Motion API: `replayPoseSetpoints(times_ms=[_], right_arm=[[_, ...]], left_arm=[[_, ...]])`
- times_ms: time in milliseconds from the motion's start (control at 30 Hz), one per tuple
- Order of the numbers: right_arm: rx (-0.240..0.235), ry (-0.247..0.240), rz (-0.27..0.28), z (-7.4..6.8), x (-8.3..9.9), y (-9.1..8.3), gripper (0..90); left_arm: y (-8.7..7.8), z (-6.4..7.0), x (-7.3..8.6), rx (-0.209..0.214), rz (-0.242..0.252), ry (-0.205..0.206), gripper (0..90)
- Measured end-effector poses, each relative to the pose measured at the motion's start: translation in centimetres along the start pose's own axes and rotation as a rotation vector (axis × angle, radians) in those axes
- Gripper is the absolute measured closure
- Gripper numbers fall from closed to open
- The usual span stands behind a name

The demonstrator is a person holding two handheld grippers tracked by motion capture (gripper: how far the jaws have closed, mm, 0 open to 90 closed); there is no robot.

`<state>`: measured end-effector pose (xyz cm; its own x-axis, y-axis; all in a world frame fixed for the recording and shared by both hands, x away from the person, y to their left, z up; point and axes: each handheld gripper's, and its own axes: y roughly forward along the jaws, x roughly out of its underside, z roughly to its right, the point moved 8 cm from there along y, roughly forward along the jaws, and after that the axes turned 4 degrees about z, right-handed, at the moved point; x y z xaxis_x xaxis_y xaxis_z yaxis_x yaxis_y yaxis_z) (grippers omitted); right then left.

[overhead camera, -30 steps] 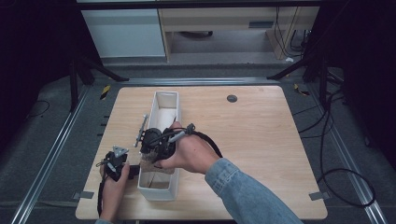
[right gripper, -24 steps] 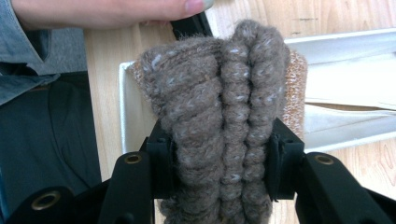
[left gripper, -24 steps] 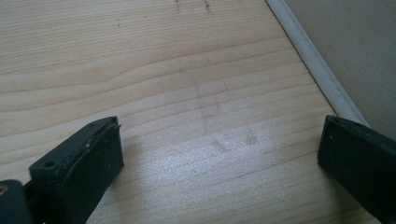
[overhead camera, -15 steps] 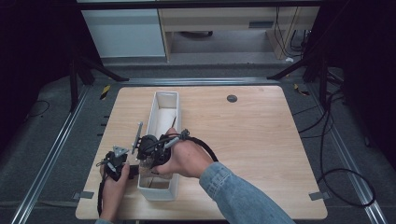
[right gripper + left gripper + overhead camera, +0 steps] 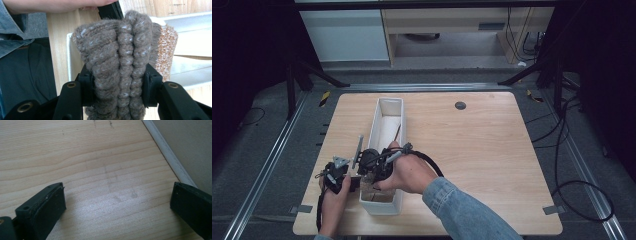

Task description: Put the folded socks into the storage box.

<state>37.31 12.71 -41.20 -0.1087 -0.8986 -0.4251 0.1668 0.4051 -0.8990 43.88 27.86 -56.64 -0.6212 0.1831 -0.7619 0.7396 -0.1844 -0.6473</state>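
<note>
A long white bin lies lengthwise on the wooden table. My right gripper hovers over the bin's near end. In the right gripper view its jaws are shut on a folded grey-brown knitted piece, which stands upright between them. Behind it, an orange-speckled knitted piece rests inside the bin. My left gripper lies low on the table just left of the bin. Its jaws are open over bare wood, with the bin's wall at their right.
A thin dark stick lies inside the bin's middle. A black round grommet sits in the tabletop at the back. The right gripper's cable loops over the table beside the hand. A shelf unit stands beyond the table.
My right gripper has moved with the knitted piece along the bin toward its near end and slightly left. The left gripper has stayed where it was.
</note>
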Motion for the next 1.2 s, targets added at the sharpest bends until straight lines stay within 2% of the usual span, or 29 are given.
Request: replayPoseSetpoints(times_ms=[467, 700, 1200], right_arm=[[-0.012, 0.013, -0.005, -0.1, 0.3, 0.9, 54.8], [-0.015, 0.010, -0.016, -0.3, 0.4, 2.1, 54.8], [-0.010, 0.038, -0.020, -0.2, 0.9, 3.3, 53.9]], left_arm=[[0.0, 0.0, 0.0, 0.001, -0.002, -0.002, 0.0], [0.0, 0.0, 0.0, 0.000, -0.001, -0.001, 0.0], [0.0, 0.0, 0.0, 0.002, 0.001, -0.002, 0.0]])
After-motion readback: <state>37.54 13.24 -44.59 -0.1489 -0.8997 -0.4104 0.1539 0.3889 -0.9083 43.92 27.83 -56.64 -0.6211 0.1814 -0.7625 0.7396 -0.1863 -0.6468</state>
